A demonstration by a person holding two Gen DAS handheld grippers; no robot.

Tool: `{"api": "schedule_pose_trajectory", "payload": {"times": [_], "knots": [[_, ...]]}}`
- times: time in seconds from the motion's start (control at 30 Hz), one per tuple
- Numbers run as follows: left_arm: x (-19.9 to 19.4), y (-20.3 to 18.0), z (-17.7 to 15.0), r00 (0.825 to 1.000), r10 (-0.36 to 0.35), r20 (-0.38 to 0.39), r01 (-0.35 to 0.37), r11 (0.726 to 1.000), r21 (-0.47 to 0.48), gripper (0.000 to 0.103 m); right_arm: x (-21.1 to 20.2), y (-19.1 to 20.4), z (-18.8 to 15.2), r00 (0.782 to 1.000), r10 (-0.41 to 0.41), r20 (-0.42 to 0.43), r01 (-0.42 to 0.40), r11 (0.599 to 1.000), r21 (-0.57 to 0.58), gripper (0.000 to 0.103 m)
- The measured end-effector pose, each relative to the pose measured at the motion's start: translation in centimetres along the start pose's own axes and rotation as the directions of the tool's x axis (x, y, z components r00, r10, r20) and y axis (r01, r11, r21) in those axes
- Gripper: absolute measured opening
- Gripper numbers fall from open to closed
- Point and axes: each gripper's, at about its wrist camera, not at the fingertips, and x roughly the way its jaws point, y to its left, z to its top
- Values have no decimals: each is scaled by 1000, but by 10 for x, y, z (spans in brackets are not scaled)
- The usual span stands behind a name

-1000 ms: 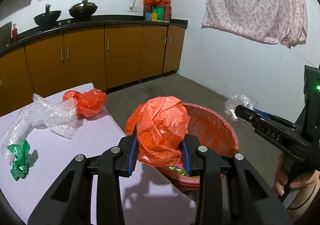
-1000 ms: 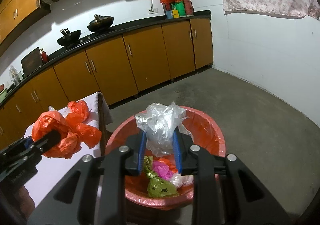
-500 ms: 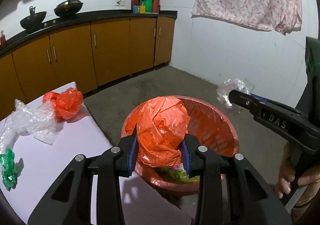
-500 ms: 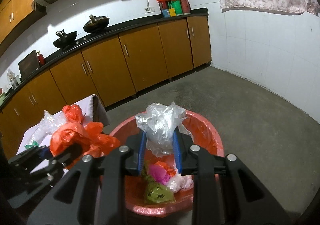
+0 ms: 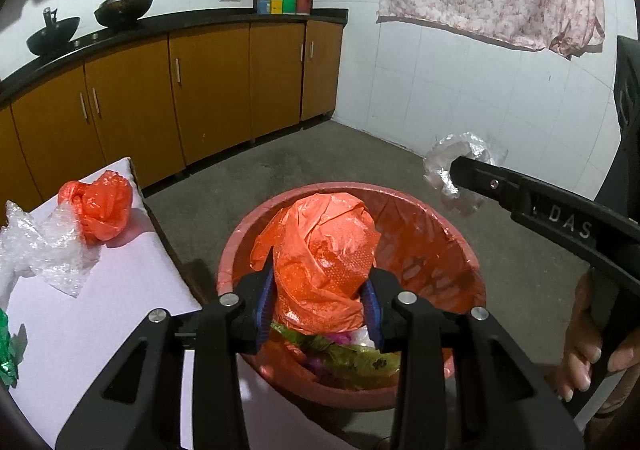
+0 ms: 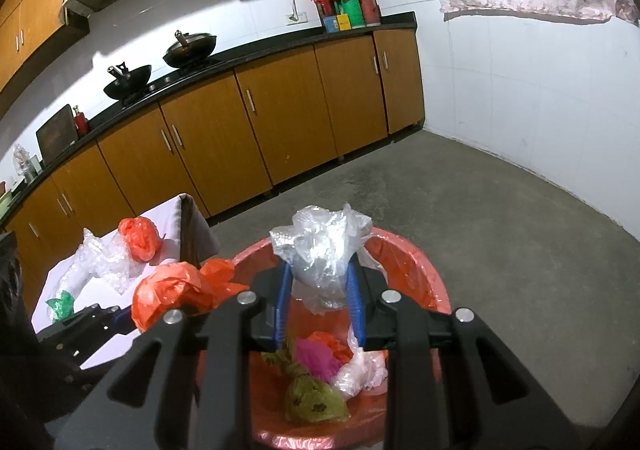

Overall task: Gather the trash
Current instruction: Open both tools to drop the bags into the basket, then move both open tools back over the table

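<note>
Holding an orange bag [image 5: 324,262] in my left tool [image 5: 318,308], I find it hides most of the bin [image 5: 452,250] floor; its jaws are opening around the bag, pads touching it. My right tool [image 6: 320,304] pinches a clear bag [image 6: 324,246] over the bin's middle, its jaws opening too. The tabletop [image 5: 120,290] edge sits just beside the bin rim; bare floor lies beyond. Since a second ago, my left tool has swung from the tabletop to above the bin.
</note>
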Motion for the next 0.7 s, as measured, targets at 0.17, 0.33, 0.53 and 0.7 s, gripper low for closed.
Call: {"api": "schedule_pose_trajectory", "payload": {"times": [0.17, 0.33, 0.53, 0.7], "knots": [[6, 1, -3, 1000, 5, -11, -5, 1000, -12, 51, 2, -7, -2, 1000, 9, 2, -9, 999, 33, 43], [7, 5, -5, 1000, 3, -13, -4, 999, -36, 58, 3, -10, -4, 1000, 1, 0, -1, 999, 43, 48], [3, 11, -8, 1000, 24, -15, -25, 999, -48, 63, 2, -8, -7, 1000, -6, 2, 6, 999, 34, 50], [-1, 20, -12, 998, 54, -16, -55, 996, -64, 66, 1, -5, -10, 1000, -9, 1, 9, 1000, 23, 52]]}}
